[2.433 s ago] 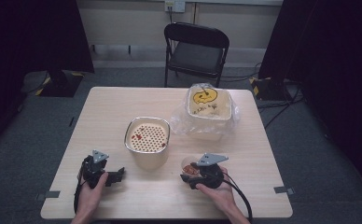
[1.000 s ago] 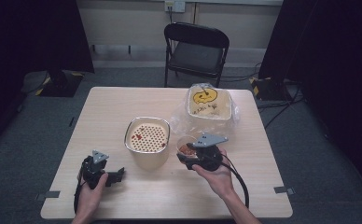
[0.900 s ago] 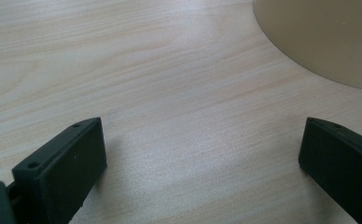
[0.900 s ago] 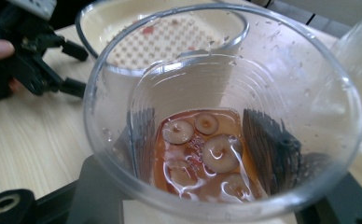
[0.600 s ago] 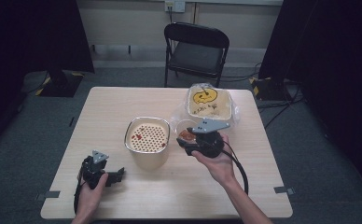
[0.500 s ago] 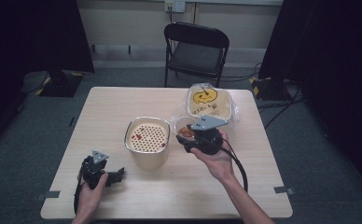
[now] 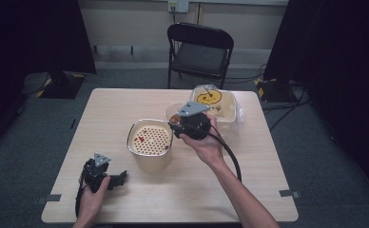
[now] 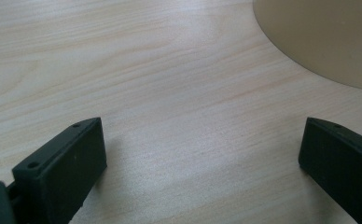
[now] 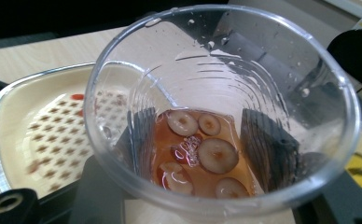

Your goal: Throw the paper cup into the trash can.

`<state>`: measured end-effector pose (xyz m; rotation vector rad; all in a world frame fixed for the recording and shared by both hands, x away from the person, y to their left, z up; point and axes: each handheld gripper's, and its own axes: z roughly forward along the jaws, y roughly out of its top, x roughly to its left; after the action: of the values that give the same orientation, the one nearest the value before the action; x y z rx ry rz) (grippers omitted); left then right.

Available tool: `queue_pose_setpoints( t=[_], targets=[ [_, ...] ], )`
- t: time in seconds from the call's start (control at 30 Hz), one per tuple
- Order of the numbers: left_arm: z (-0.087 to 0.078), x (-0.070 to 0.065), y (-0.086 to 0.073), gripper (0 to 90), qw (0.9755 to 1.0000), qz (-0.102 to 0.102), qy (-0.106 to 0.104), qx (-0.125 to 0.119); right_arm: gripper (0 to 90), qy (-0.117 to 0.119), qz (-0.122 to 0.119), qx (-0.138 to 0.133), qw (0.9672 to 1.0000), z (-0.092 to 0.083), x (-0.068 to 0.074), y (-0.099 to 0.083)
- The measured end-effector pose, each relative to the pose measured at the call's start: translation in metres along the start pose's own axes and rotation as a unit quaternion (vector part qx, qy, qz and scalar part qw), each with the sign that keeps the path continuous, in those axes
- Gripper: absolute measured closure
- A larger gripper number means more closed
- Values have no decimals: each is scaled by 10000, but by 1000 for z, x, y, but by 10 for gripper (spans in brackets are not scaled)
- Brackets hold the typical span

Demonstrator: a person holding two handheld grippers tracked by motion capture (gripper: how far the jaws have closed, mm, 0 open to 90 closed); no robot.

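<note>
**Cup carried up beside the strainer pot**

The right gripper (image 7: 180,124) has its black jaws clamped on a clear plastic cup (image 9: 221,112) holding reddish liquid and round fruit slices. Over the last couple of seconds it has travelled from the near edge of the light wooden table (image 7: 125,102) up to the far right side of the cream pot with a perforated strainer insert (image 7: 150,138); the cup now hangs just beside the pot's rim, roughly upright, nothing poured yet. A few red bits already lie on the strainer. Behind it sits the clear plastic bag with a yellow smiley face (image 7: 216,102). The move suggests the contents are meant to be tipped through the strainer next. The left gripper (image 7: 111,178) has stayed resting on the table near the pot, its jaws wide apart and empty.
</note>
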<state>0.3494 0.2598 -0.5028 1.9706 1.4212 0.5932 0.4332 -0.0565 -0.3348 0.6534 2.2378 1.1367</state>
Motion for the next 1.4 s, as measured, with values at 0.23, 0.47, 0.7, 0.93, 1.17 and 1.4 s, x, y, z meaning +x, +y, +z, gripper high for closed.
queue_pose_setpoints(
  t=[0.23,0.47,0.7,0.93,1.17,1.4],
  targets=[
    [0,0,0,2,10000,12,4,1,473,-284,-459,182,9984,18,-1,12],
    [0,0,0,2,10000,12,1,-2,481,-656,-1090,441,9909,31,6,18],
    [0,0,0,2,10000,13,3,-1,486,-1121,-1829,516,9754,37,18,23],
    [0,0,0,2,10000,0,-2,-3,492,-1368,-2291,612,9618,39,27,24],
    [0,0,0,2,10000,2,-1,-2,495,-1563,-2690,724,9476,42,34,21],
    [0,0,0,2,10000,-3,-4,-3,499,-1725,-3125,839,9303,45,40,22]
  ],
)
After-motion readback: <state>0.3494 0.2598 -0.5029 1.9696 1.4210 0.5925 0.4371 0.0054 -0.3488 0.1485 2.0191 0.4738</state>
